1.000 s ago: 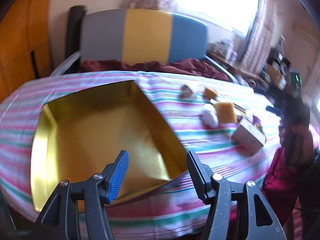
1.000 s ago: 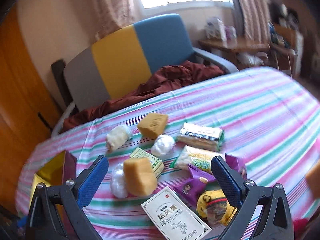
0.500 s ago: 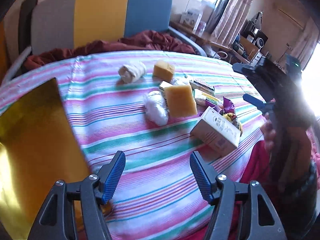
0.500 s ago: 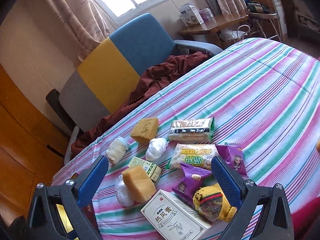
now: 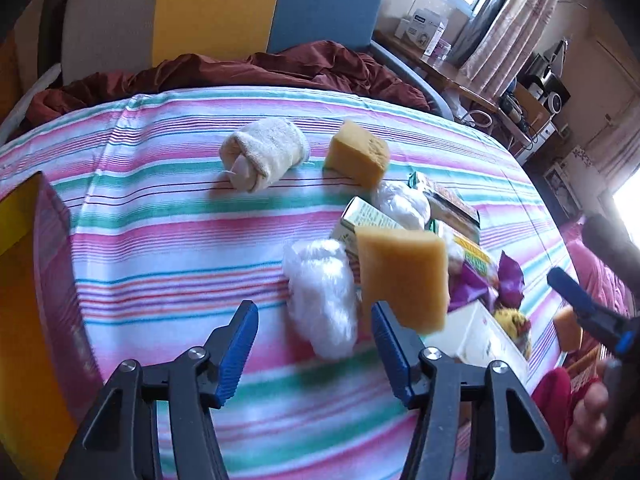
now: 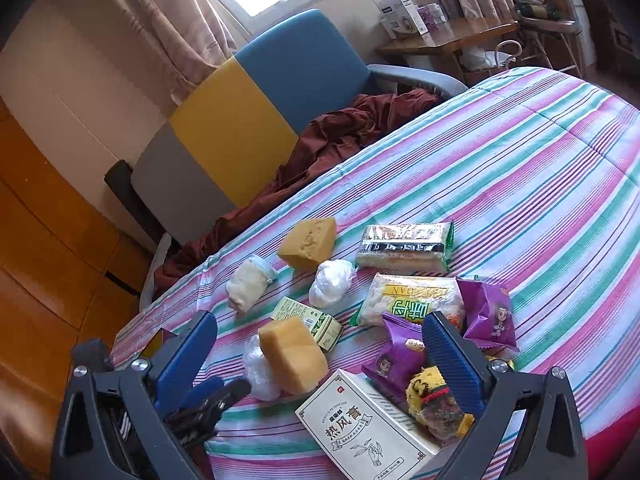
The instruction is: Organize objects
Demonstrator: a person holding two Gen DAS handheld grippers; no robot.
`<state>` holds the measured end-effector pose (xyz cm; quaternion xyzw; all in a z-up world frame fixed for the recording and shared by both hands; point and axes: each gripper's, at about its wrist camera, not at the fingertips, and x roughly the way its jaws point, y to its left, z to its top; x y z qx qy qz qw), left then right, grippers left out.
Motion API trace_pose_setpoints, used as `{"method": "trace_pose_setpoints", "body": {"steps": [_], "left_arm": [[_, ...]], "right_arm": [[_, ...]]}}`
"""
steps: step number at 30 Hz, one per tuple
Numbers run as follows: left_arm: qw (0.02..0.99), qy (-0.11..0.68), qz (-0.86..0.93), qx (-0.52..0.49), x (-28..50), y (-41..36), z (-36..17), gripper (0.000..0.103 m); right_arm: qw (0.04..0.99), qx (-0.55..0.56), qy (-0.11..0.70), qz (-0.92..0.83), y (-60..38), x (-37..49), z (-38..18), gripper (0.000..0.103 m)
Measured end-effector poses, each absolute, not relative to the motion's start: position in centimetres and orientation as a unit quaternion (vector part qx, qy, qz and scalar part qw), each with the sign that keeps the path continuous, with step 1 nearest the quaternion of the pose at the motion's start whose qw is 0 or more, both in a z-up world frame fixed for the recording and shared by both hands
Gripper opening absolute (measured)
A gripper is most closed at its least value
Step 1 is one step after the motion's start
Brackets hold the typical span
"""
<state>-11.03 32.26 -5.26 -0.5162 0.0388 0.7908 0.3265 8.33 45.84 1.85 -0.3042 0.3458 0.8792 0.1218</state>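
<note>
My left gripper (image 5: 314, 340) hovers low over the striped tablecloth (image 5: 168, 240). Its jaws are closing, with nothing pressed between the pads. A white plastic bundle (image 5: 320, 300) lies just ahead of its tips, and a yellow sponge (image 5: 402, 276) leans beside the right finger. My right gripper (image 6: 320, 352) stands open above the same sponge (image 6: 292, 356) and a white printed box (image 6: 360, 428). A gold-lined box (image 5: 24, 320) sits at the far left. The left gripper's tips (image 6: 212, 396) show in the right wrist view.
A rolled cream towel (image 5: 264, 152), a second sponge (image 5: 358, 152), a small green box (image 6: 308, 316), snack packs (image 6: 408, 242), purple packets (image 6: 486, 316) and a yellow knitted item (image 6: 436, 404) crowd the cloth. A grey, yellow and blue chair (image 6: 248, 120) with maroon fabric stands behind. A hand (image 5: 588, 412) is at lower right.
My left gripper swung right, from over the gold box to the pile, and came lower; its jaws widened, then narrowed. The right view rolled slightly, and the left gripper's tips entered it.
</note>
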Motion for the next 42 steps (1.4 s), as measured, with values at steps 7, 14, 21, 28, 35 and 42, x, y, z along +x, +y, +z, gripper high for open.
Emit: {"method": "trace_pose_setpoints", "body": {"steps": [7,14,21,28,35,42], "left_arm": [[0.33,0.048,0.792,-0.511,-12.1,34.2,-8.0,0.037],[0.349,0.08,0.8,-0.481,-8.0,31.7,-7.5,0.035],[0.386,0.15,0.799,-0.435,-0.7,29.5,-7.0,0.035],[0.414,0.155,0.802,-0.402,3.2,26.0,-7.6,0.035],[0.417,0.15,0.804,-0.396,3.3,25.6,-7.5,0.034],[0.42,0.136,0.804,-0.399,3.5,24.4,-7.7,0.034]], "right_arm": [[0.119,-0.313,0.342,0.878,45.6,8.0,1.5,0.103],[0.134,-0.314,0.328,0.881,45.7,8.0,1.7,0.103],[0.139,-0.323,0.324,0.878,45.6,7.9,1.5,0.103],[0.15,-0.318,0.33,0.876,45.9,8.3,1.5,0.097],[0.128,-0.362,0.326,0.864,45.3,7.2,0.2,0.08],[0.093,-0.452,0.261,0.848,41.8,4.9,-1.9,0.079]]}}
